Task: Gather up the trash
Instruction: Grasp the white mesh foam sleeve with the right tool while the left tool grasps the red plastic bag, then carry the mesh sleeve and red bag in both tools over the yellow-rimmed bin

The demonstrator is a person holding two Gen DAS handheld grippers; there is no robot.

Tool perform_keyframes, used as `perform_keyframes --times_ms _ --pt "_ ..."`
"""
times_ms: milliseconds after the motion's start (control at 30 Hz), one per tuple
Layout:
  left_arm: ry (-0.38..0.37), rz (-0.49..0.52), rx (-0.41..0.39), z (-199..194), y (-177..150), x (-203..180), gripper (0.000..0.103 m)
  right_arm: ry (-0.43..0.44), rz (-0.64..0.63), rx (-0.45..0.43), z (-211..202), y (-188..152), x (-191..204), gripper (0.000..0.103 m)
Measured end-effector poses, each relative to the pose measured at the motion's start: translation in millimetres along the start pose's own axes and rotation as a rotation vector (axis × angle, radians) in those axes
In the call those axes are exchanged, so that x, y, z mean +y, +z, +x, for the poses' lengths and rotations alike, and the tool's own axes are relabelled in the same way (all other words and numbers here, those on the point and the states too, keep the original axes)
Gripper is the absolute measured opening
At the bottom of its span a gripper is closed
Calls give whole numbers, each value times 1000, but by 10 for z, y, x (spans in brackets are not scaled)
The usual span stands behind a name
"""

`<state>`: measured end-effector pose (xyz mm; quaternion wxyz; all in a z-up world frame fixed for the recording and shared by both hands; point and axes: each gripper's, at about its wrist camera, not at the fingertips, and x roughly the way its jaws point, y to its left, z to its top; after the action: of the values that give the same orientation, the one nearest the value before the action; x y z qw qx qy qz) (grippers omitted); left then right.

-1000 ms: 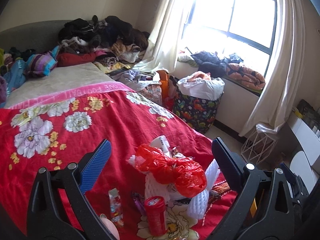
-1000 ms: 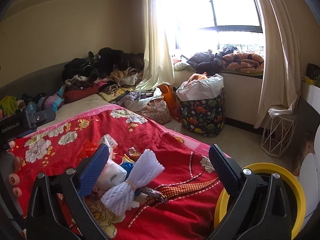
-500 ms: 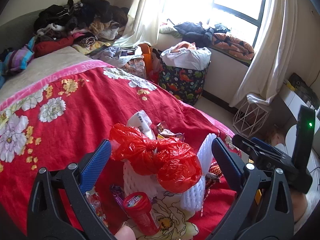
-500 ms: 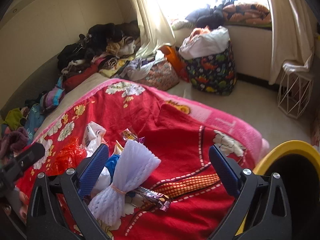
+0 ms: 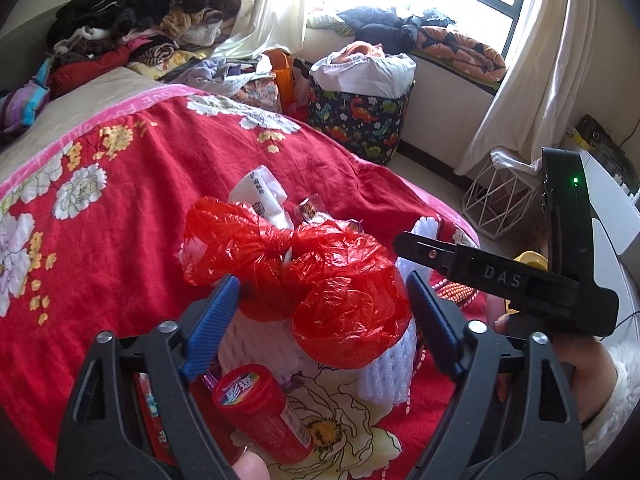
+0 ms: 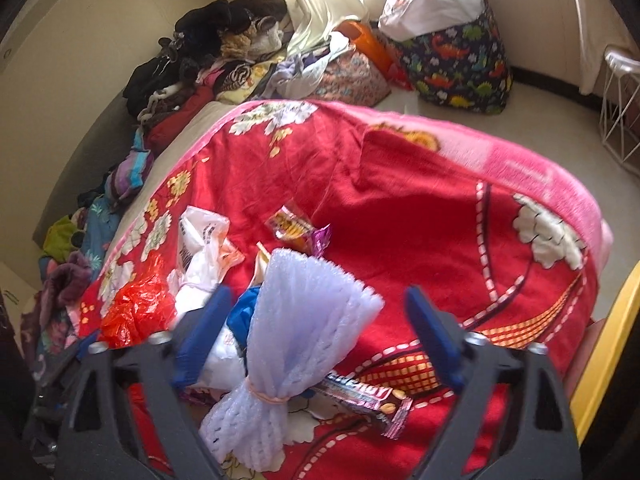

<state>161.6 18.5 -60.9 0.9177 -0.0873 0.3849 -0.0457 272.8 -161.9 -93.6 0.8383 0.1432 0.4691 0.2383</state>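
Note:
A heap of trash lies on the red flowered blanket [image 5: 120,216]. My left gripper [image 5: 320,324] is open, its blue fingers on either side of a knotted red plastic bag [image 5: 320,280]. Under it lie white foam net [image 5: 384,376] and a red canister [image 5: 260,408]. My right gripper [image 6: 316,336] is open over a tied white foam net [image 6: 296,340], with a snack bar wrapper [image 6: 360,396], white plastic bag [image 6: 200,248] and small candy wrappers [image 6: 296,228] nearby. The red bag also shows in the right wrist view [image 6: 136,308]. The right gripper's body shows in the left wrist view [image 5: 520,284].
A yellow-rimmed bin [image 6: 608,356] stands at the bed's right edge. A dinosaur-print hamper [image 5: 360,116] and a white wire stand [image 5: 496,200] are on the floor by the window. Piled clothes [image 5: 140,20] cover the bed's far end.
Both grippers have moved forward and down toward the trash heap. The left one now straddles the red bag; the right one hovers over the foam net.

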Motion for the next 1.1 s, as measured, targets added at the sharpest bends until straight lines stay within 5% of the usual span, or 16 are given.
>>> perform_keyframes --times_ms 67,233,433,733,1100 --pt "0 0 1 6 0 -8 67 15 16 17 -1 -12 -25 45" --pt "4 -6 -1 -30 6 -30 43 45 1 -22 -180 -53 6 27" --pt "3 -19 -48 -194 39 -60 28 72 -55 -93 -537 -117 90 22" --pt "-17 -22 -140 -536 164 -196 27 31 -165 -211 -1065 -128 239 22" --pt "-85 26 -184 -763 190 -653 27 -4 -138 -303 -1589 -177 34 22"
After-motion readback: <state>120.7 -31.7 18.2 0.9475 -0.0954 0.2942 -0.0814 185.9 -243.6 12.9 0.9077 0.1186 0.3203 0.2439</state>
